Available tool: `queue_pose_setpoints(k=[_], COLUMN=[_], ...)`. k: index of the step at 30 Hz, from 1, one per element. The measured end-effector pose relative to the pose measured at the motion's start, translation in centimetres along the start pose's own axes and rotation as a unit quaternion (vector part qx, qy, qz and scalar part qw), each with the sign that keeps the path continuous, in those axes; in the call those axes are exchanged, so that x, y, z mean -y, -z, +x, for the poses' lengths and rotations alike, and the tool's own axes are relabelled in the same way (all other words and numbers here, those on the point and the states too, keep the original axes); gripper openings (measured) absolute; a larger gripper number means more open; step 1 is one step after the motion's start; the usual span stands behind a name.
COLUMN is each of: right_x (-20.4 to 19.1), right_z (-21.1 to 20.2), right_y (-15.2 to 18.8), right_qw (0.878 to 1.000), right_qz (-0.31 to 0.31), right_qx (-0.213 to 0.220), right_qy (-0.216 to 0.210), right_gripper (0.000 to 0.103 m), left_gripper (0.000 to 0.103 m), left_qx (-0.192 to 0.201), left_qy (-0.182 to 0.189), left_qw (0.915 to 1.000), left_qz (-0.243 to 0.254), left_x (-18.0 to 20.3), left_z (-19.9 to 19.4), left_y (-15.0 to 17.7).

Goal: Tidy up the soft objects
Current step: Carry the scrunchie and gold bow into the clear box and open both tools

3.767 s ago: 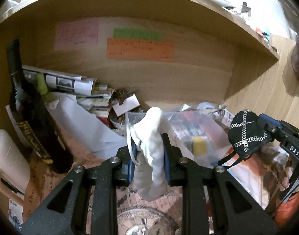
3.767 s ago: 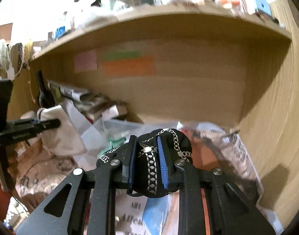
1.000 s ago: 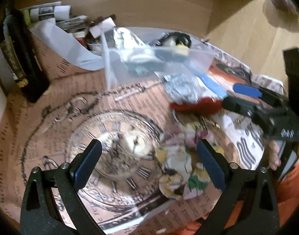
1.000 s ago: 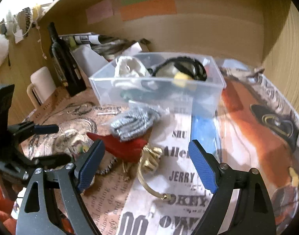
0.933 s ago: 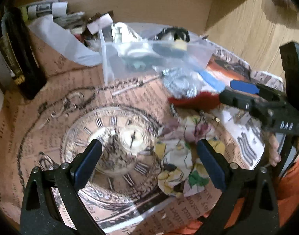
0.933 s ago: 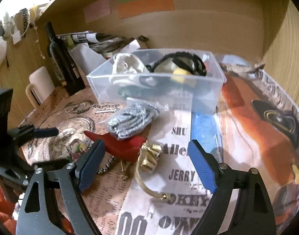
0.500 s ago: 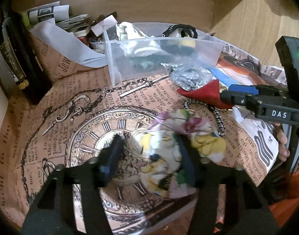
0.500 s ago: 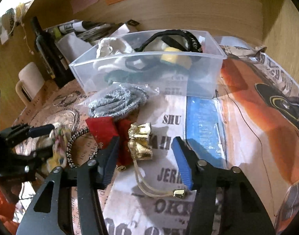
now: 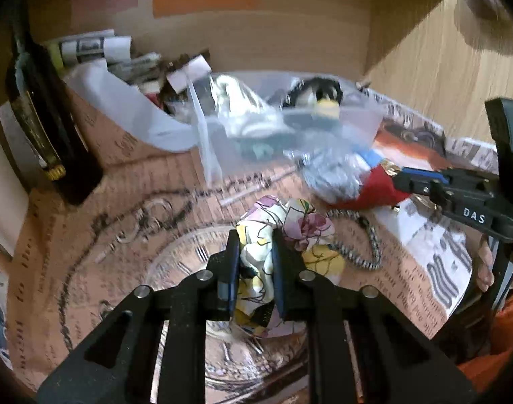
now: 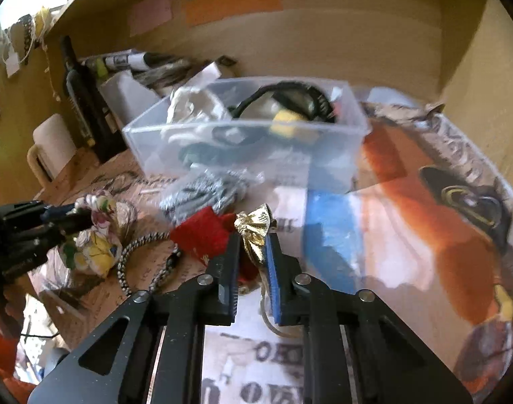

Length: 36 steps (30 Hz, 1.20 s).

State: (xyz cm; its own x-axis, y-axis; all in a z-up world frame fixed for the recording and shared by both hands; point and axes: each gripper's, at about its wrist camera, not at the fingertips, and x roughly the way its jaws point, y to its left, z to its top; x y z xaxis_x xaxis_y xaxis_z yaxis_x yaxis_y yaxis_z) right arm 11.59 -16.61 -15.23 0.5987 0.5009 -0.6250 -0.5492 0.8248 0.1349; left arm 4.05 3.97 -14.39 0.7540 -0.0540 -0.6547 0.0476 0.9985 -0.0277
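Note:
My left gripper (image 9: 254, 247) is shut on a floral fabric scrunchie (image 9: 290, 225), which also shows in the right wrist view (image 10: 95, 232). My right gripper (image 10: 251, 245) is shut on a gold bow (image 10: 254, 227) joined to a red fabric piece (image 10: 202, 232). The red piece also shows in the left wrist view (image 9: 379, 187). A clear plastic bin (image 10: 323, 155) behind holds a white cloth (image 10: 192, 104), a black item (image 10: 290, 91) and a yellow item. A silver-grey scrunchie in a bag (image 10: 206, 192) lies in front of the bin.
A black-and-white braided cord (image 10: 132, 252) lies between the grippers. A dark bottle (image 9: 44, 124) and a white mug (image 10: 51, 144) stand at left. Papers pile up at the back (image 9: 98, 47). Wooden shelf walls close in behind and at right (image 10: 475, 67).
Both grippers were open above the table. Both have since closed: the left on the floral scrunchie, the right on the gold bow, and both have lifted slightly.

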Motion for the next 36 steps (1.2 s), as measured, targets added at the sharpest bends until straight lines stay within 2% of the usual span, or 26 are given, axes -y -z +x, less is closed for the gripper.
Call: queue_pose_setpoints(k=[10,20,29,36], right_x=[1.3,1.7,2.3,2.9], right_z=[-4.0,-5.6,-4.9,-2.4], right_y=[-2.4,-5.7,-8.9,-10.2], right_qw=[0.997,0.992,0.987,0.99], right_qz=[0.01,0.005,-0.002,-0.004], right_qx=[0.066,0.124,0.156,0.14], right_qy=[0.035,0.039,0.027,0.021], right_gripper=[0.013,0.013,0.013,0.013], left_gripper=[0.017,0.017,0.017,0.017], left_qx=[0.063,0.115,0.12,0.091], left_qy=[-0.015,-0.02,-0.02,-0.015], left_qw=[0.9979,0.9931,0.9925,0.9957], left_qz=[-0.001,-0.003,-0.003,-0.011], left_x=[-0.6,-0.7,-0.2,-0.2], left_z=[-1.8,-2.9,-1.1,2.4], left_y=[-3.9,-8.4,-11.9,-13.8])
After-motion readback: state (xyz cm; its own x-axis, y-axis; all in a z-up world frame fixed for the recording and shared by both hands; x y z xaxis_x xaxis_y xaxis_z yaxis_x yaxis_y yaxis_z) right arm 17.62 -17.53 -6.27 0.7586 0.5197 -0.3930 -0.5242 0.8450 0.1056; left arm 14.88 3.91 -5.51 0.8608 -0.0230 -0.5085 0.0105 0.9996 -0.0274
